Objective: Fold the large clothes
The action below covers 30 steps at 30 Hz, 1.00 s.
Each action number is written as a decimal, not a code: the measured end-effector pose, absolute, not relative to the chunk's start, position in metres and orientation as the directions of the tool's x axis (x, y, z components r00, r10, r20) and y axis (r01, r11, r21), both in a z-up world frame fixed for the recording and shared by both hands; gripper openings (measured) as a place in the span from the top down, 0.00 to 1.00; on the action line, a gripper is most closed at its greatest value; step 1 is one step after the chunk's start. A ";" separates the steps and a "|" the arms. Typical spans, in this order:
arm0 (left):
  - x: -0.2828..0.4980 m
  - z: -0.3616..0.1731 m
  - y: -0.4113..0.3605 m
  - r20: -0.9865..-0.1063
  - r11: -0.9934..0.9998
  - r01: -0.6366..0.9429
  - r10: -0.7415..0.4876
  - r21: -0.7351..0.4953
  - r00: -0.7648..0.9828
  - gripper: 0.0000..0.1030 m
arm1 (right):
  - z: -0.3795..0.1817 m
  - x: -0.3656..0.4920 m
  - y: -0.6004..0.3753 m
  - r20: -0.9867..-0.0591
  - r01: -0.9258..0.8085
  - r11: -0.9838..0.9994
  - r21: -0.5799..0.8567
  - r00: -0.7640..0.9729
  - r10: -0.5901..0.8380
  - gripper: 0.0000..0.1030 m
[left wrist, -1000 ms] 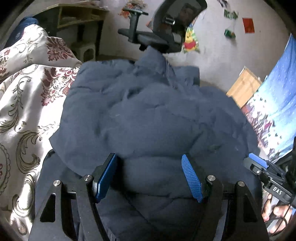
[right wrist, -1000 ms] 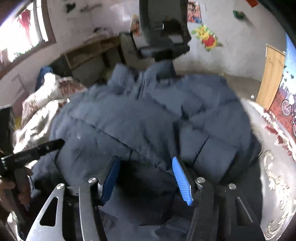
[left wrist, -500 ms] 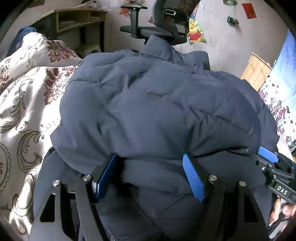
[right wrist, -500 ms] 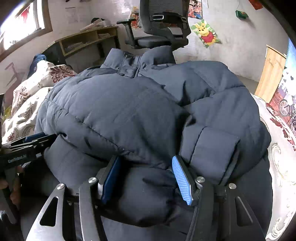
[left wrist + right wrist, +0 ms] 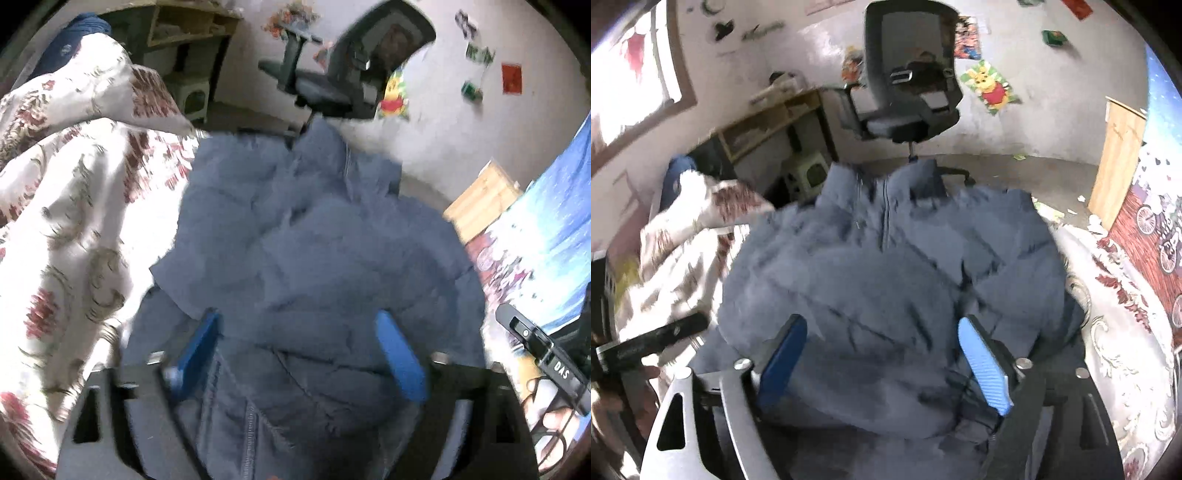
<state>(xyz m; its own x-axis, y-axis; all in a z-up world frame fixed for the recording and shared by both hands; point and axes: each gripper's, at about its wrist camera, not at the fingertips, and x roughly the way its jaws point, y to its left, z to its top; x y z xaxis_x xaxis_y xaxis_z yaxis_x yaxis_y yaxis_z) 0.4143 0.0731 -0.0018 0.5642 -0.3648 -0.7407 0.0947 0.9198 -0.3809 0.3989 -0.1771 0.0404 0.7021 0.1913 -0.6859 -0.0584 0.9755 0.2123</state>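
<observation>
A navy puffer jacket (image 5: 317,258) lay bunched on a bed under a cream and maroon floral cover (image 5: 74,206), collar towards a black office chair (image 5: 908,92) by the white wall. The left gripper (image 5: 301,354) and right gripper (image 5: 884,360) both stood wide open, the jacket's bulk between their blue pads but unpinched.

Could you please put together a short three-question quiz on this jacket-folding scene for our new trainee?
1. True or false: the navy puffer jacket lies on a floral bedspread.
2. Which stands beyond the jacket's collar? A) office chair B) ladder C) bicycle
3. Fill in: both the left gripper and the right gripper have their blue fingers spread ____ around jacket fabric.

Key: 1 true; 2 A; 3 open.
</observation>
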 end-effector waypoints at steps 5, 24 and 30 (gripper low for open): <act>0.430 0.041 0.106 -0.685 0.896 0.095 -0.397 -0.435 0.610 0.01 | 0.081 0.415 -0.166 -0.679 0.005 0.955 0.297 0.704 0.207 0.03; 0.647 0.064 0.066 -0.681 0.927 0.023 -0.293 -0.375 0.671 0.01 | 0.087 0.654 -0.225 -0.678 -0.075 0.956 0.283 0.689 0.255 0.00; 0.726 0.009 0.039 -0.763 0.916 -0.070 -0.284 -0.394 0.581 0.01 | 0.025 0.742 -0.268 -0.743 0.000 0.928 0.374 0.599 0.299 0.00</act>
